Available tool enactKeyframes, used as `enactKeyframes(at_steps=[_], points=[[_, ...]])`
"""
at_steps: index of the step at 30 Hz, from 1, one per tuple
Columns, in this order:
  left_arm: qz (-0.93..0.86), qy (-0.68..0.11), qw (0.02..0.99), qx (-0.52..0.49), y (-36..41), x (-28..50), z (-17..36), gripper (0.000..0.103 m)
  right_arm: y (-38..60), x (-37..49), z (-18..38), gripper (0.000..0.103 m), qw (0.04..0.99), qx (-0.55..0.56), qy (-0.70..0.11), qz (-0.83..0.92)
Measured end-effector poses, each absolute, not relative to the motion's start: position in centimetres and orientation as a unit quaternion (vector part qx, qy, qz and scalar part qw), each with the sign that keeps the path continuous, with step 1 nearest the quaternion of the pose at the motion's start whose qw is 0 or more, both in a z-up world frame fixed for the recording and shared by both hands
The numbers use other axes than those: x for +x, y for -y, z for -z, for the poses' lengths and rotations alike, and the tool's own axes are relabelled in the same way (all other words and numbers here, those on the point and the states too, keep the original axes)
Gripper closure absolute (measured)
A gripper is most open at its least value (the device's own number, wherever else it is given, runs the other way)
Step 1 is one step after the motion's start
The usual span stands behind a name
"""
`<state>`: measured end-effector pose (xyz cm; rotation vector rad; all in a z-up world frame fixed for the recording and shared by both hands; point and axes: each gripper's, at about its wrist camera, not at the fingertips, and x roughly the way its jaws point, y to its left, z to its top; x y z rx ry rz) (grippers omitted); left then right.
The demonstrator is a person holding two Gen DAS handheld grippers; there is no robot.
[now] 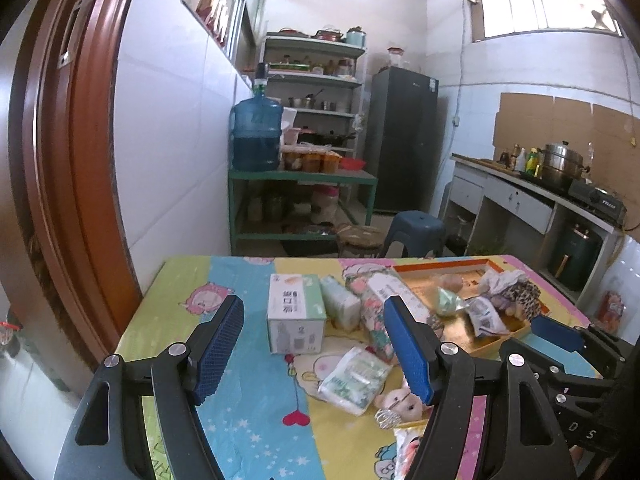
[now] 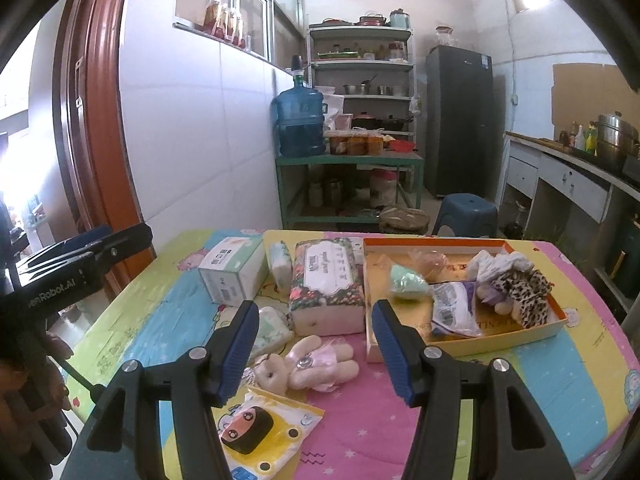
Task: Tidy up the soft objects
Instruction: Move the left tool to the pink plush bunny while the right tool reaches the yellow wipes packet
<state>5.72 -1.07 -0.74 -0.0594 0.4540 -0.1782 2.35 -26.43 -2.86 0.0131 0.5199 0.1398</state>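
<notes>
A: What are the tongs doing?

B: The left tongs (image 1: 316, 350) are hovering spread wide above the counter (image 1: 248, 408), gripping nothing. The right tongs (image 2: 314, 344) are also spread and empty, hanging over a pink plush bunny (image 2: 316, 362).

A: Where are the soft things sitting?

B: An orange-rimmed tray (image 2: 556, 324) on the counter's right side is holding a leopard-print plush (image 2: 524, 294), a white cloth (image 2: 494, 264), a mint-green pouch (image 2: 406, 282) and a crinkled white packet (image 2: 454, 308). Just left of the tray, a floral tissue pack (image 2: 326, 284) is lying touching its edge.

A: Anything else crowding the space?

B: A white box (image 1: 296, 312) is standing near the counter's middle, with a small pale tissue pack (image 1: 340, 300) beside it. A green-white wipes packet (image 1: 354, 380) is lying nearer the cameras, and a yellow cartoon-car bag (image 2: 264, 432) is resting at the near edge, just below the bunny. Behind the counter, a blue stool (image 2: 466, 214) and a water jug (image 2: 300, 120) on a green rack are standing well apart.
</notes>
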Motion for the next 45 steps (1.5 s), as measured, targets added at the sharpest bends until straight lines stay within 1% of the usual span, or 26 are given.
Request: enactKeyframes(at_steps=[23, 31, 36, 41, 45], points=[[0.066, -0.248, 0.966, -0.033, -0.1, 5.8, 3.8, 0.029, 25.5, 2.9, 6.4, 0.044, 0.952, 0.013, -0.292, -0.094], [0.067, -0.269, 0.96, -0.041, -0.3, 5.8, 6.0, 0.029, 24.7, 2.8, 10.5, 0.044, 0.922, 0.055, -0.361, -0.128], [0.065, -0.271, 0.959, -0.046, -0.7, 5.7, 6.6, 0.029, 24.3, 2.8, 12.4, 0.044, 0.909, 0.078, -0.389, -0.124], [0.062, -0.271, 0.959, -0.058, -1.4, 5.7, 6.9, 0.029, 23.7, 2.9, 13.8, 0.03, 0.896, 0.088, -0.42, -0.113], [0.057, -0.276, 0.957, -0.063, -1.9, 5.9, 7.5, 0.029, 23.1, 3.3, 14.2, 0.029, 0.895, 0.087, -0.429, -0.089]])
